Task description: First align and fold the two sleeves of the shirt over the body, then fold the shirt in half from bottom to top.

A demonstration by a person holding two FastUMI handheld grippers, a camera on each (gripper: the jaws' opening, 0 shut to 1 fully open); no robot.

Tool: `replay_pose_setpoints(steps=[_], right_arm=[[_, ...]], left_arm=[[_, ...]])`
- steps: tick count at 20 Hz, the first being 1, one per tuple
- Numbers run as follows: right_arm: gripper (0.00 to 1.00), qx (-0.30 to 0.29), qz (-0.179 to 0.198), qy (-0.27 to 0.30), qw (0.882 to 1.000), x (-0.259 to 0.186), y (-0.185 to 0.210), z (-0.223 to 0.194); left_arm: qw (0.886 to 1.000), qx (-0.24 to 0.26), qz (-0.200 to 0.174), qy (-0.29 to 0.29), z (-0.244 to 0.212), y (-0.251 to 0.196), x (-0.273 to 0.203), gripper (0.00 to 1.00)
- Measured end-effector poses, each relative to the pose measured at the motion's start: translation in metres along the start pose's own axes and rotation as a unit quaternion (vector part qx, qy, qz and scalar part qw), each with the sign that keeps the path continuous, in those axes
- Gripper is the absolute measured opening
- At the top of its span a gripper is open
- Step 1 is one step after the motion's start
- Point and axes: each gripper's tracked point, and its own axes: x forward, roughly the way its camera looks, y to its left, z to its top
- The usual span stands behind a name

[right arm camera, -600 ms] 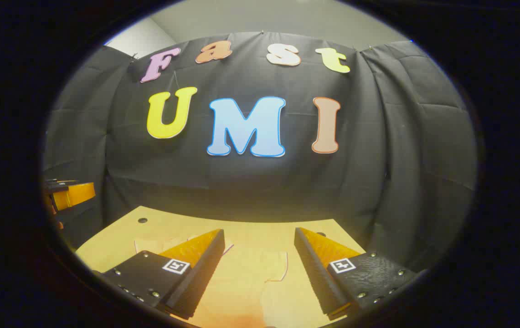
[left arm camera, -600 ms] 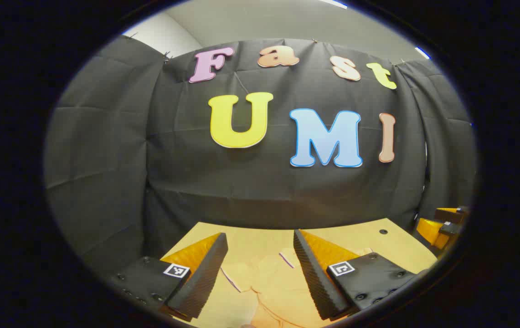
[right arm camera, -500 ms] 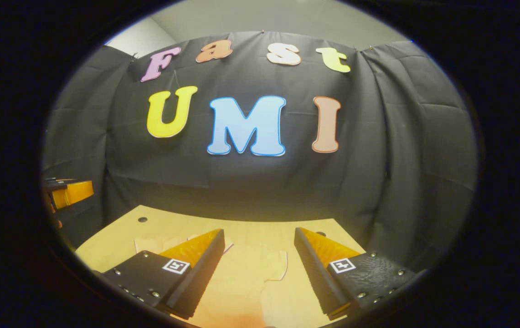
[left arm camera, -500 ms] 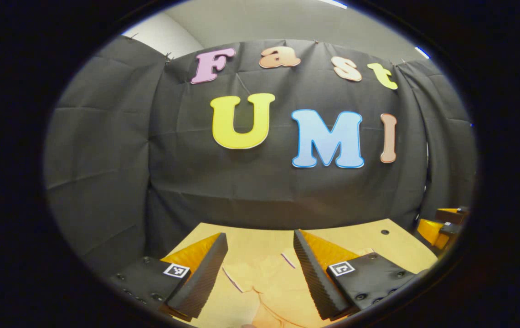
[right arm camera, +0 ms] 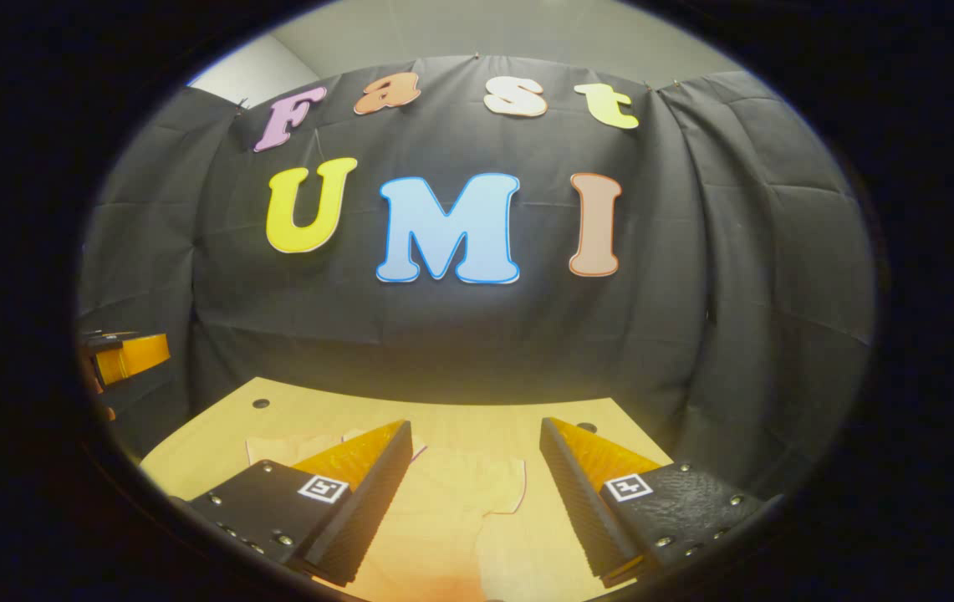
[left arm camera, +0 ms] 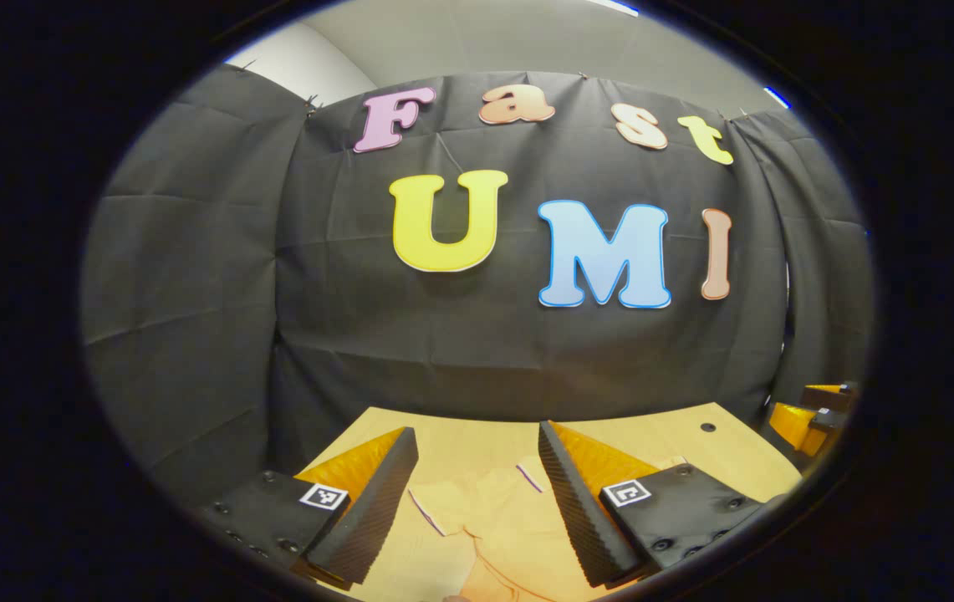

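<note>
A pale peach shirt [left arm camera: 497, 522] lies flat on the wooden table [left arm camera: 694, 443], its colour close to the wood. In the left gripper view one sleeve with a dark-edged cuff sits between the fingers of my left gripper [left arm camera: 477, 443], which hangs open above it holding nothing. In the right gripper view the shirt [right arm camera: 460, 493] spreads below my right gripper [right arm camera: 477, 435], also open and empty, with the other sleeve's cuff just ahead of the gap. The right gripper [left arm camera: 811, 414] also shows at the far right of the left gripper view, and the left gripper [right arm camera: 121, 355] at the far left of the right gripper view.
The table [right arm camera: 293, 410] ends close to the black cloth wall on the far side and both flanks. Small round holes [left arm camera: 703, 426] [right arm camera: 260, 403] mark the tabletop near its far corners.
Both cameras have tilted slightly, so the shirt slid a little up in each view. Both grippers stay open and nothing was grasped.
</note>
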Motion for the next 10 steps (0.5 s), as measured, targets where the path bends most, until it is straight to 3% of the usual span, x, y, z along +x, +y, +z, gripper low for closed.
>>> replay_pose_setpoints(steps=[10], right_arm=[[0.96,-0.002,0.006,0.028,1.0,0.028,-0.003,-0.018]], left_arm=[[1.0,0.021,-0.006,-0.003,0.004,-0.005,0.007,0.94]])
